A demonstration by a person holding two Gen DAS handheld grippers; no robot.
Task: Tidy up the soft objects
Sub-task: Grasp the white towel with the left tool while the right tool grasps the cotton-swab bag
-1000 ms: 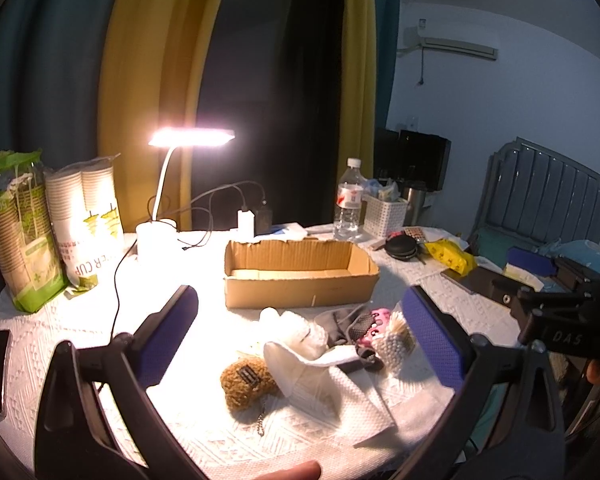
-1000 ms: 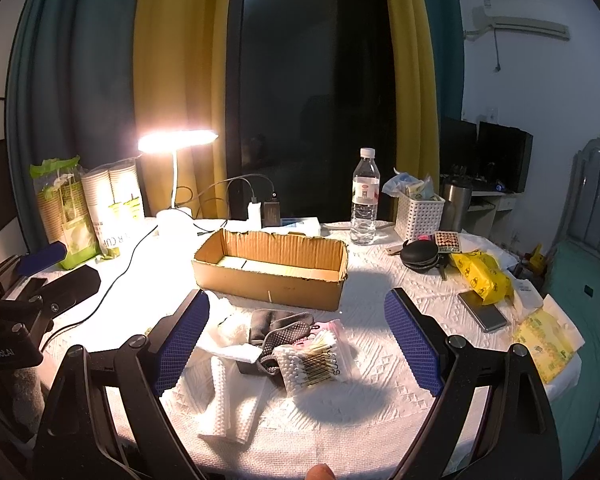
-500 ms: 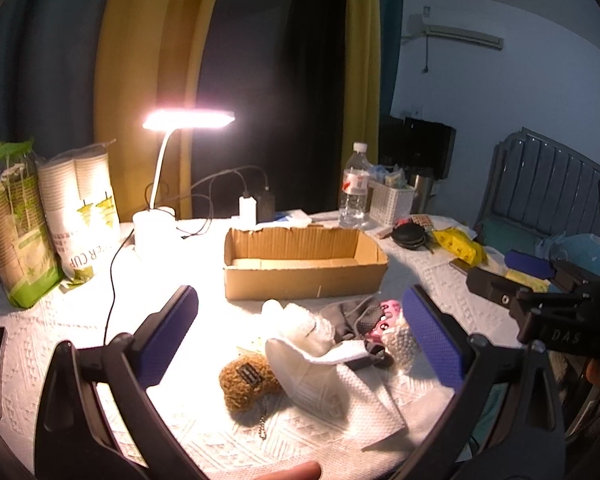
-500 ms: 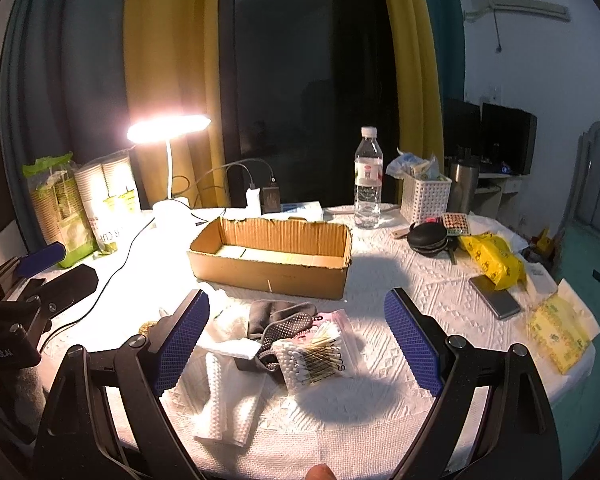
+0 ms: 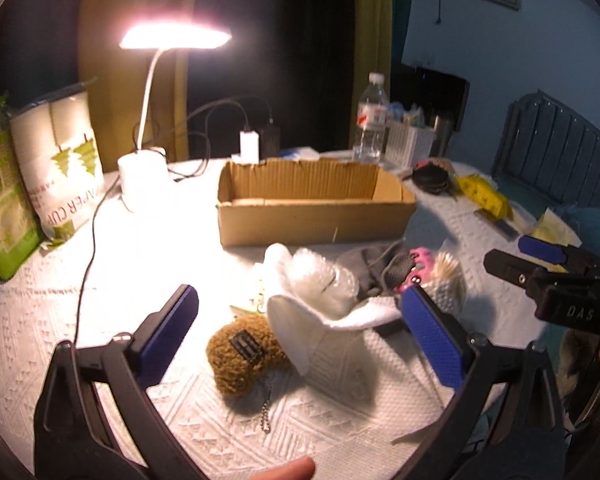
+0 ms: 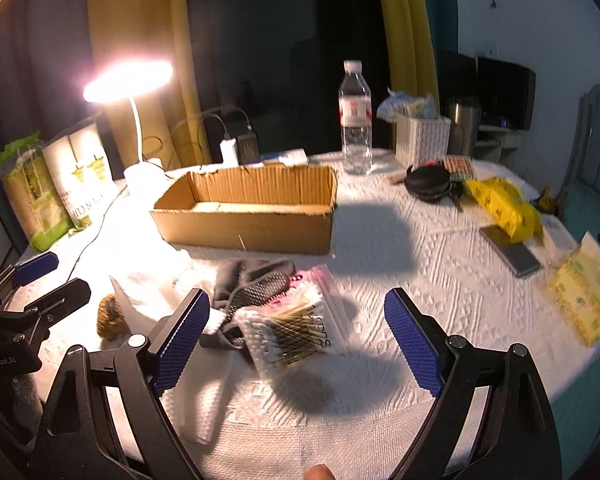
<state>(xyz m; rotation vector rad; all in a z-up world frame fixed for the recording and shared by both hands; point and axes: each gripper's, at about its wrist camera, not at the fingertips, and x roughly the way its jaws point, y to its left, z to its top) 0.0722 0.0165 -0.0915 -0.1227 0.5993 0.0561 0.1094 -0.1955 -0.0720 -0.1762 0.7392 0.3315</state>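
Soft things, teddy (image 5: pixel 247 354) and white cloth (image 5: pixel 320 320), lie on the bench at 6 o'clock of the box (image 5: pixel 314 204), and both spread tongs (image 5: pixel 300 336) (image 6: pixel 296 340) have moved closer, ready to grab.

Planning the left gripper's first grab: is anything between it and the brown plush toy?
Nothing visible blocks it. The left gripper is open above the brown plush toy, which lies exposed on the table cloth. Only the white cloth touches the toy's right side.
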